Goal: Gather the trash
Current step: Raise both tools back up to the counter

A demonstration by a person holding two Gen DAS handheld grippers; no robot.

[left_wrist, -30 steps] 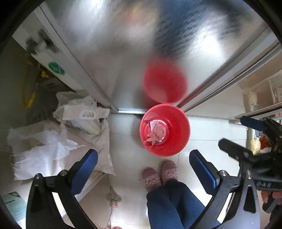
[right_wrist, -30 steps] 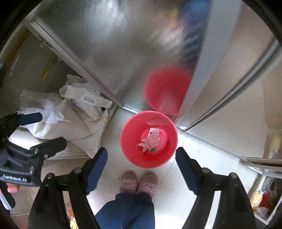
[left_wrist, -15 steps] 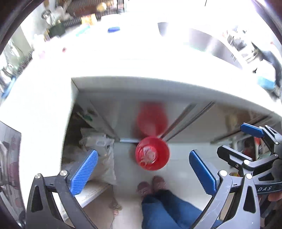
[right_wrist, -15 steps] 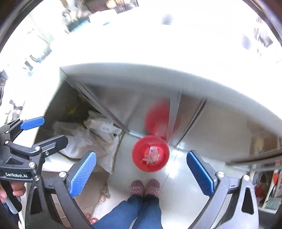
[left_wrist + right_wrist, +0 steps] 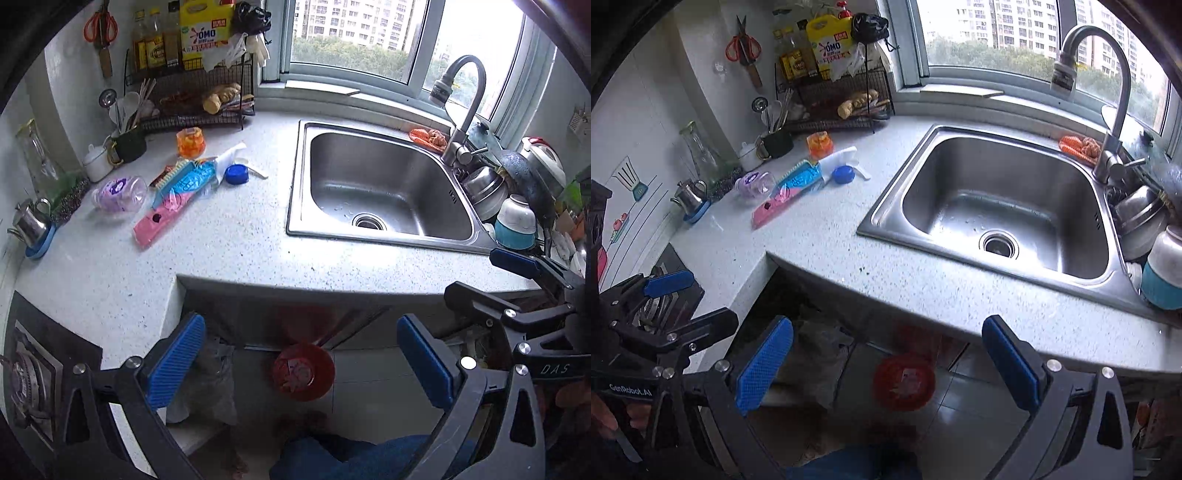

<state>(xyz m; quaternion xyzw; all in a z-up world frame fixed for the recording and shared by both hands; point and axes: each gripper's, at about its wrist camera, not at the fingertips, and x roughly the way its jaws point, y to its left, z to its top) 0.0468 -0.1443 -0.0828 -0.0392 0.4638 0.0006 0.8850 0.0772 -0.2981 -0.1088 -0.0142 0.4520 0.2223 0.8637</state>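
Trash (image 5: 173, 192), a pink-and-blue wrapper with a clear bottle (image 5: 118, 190) and blue cap (image 5: 236, 174), lies on your table (image 5: 240, 243) at ten o'clock from the sink (image 5: 380, 184). Your left claw (image 5: 299, 363) and right claw (image 5: 886, 365) both hang released, gripping nothing, above the red bin (image 5: 303, 371) on the floor.

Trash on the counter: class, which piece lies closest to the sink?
The blue round lid. It lies nearer the sink than the pink-and-blue wrapper and the clear purple-labelled bottle, both further left.
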